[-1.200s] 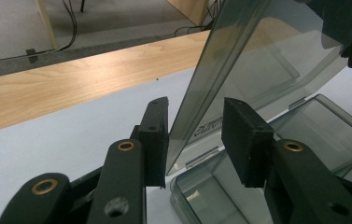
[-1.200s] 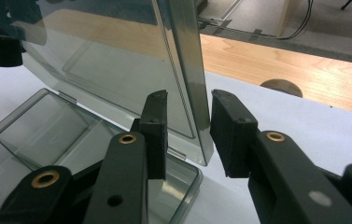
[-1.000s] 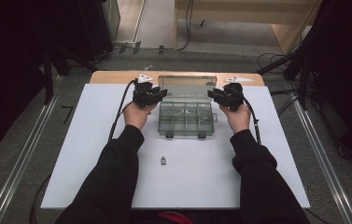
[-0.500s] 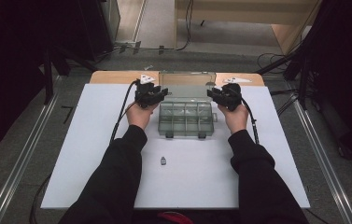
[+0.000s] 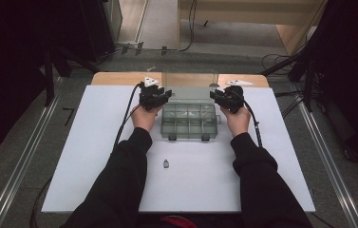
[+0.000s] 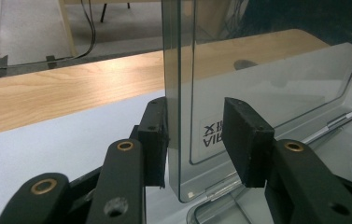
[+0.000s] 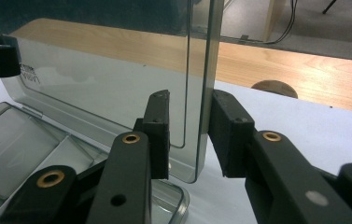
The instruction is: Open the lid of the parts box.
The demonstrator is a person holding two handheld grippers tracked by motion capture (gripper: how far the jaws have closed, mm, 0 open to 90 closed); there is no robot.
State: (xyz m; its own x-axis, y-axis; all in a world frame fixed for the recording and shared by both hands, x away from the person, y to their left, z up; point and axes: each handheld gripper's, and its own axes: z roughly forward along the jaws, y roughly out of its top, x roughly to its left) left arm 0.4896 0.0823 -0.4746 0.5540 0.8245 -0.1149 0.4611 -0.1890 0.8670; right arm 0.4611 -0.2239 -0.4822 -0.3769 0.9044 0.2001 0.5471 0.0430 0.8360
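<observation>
A clear plastic compartment box (image 5: 188,122) sits on the white table, its lid (image 5: 188,80) standing upright at the back. My left gripper (image 5: 167,95) is at the lid's left edge and my right gripper (image 5: 213,96) at its right edge. In the left gripper view the lid (image 6: 267,70) edge lies against one pad of the left gripper (image 6: 194,140), a wide gap to the other; open. In the right gripper view the right gripper (image 7: 190,135) straddles the lid (image 7: 117,84) edge, one pad touching, a small gap on the other side.
A small grey object (image 5: 166,164) lies on the white table top (image 5: 96,156) in front of the box, between the forearms. A wooden surface (image 5: 115,78) runs behind the white top. Cables trail from both grippers.
Hands and grippers have stayed almost where they were. The lid's top edge has risen slightly, so it stands a little more upright.
</observation>
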